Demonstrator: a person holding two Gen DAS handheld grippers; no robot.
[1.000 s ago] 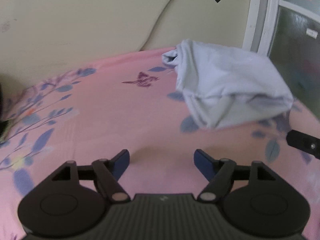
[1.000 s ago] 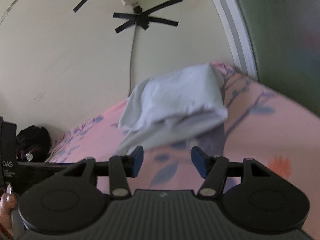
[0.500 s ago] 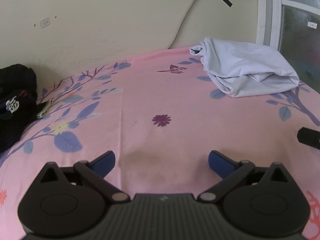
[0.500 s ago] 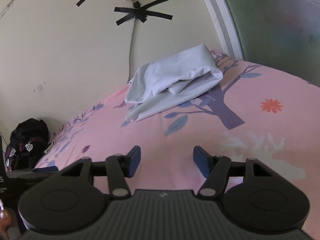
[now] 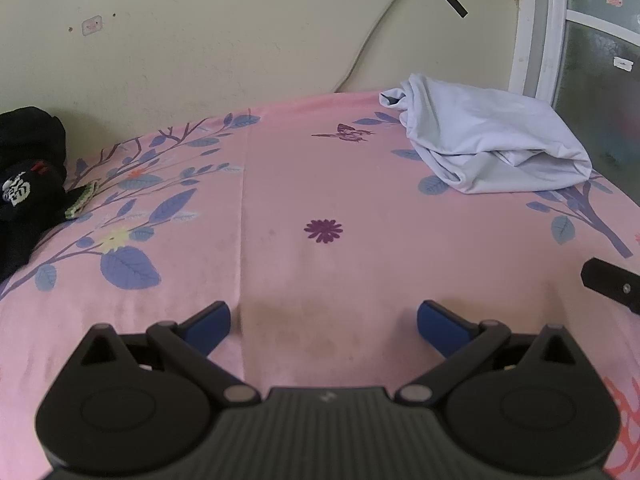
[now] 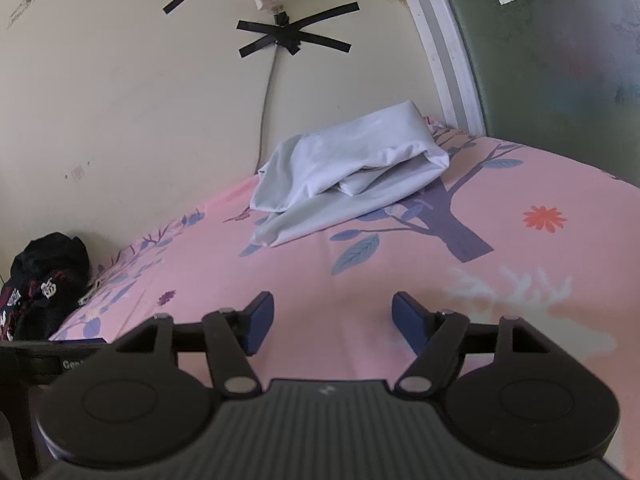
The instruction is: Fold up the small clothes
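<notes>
Left wrist view, white garment [image 5: 492, 140] now farther, left tool [image 5: 323, 322] wider.

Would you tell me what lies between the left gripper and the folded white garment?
Only bare pink bedsheet, printed with flowers, separates the left gripper from the white garment, as the left wrist view shows.

The left black two-finger gripper with blue pads [image 5: 324, 322] hovers low over the surface beneath it, its jaws spread wide and nothing between them. Each blue pad [image 5: 208, 326] angles outward on its black linkage arm. The right black two-finger gripper with blue pads [image 6: 333, 322] is likewise held level and forward, jaws parted and holding nothing, though with a narrower gap than the left. A black tip of the right gripper shows at the right edge of the left wrist view.
</notes>
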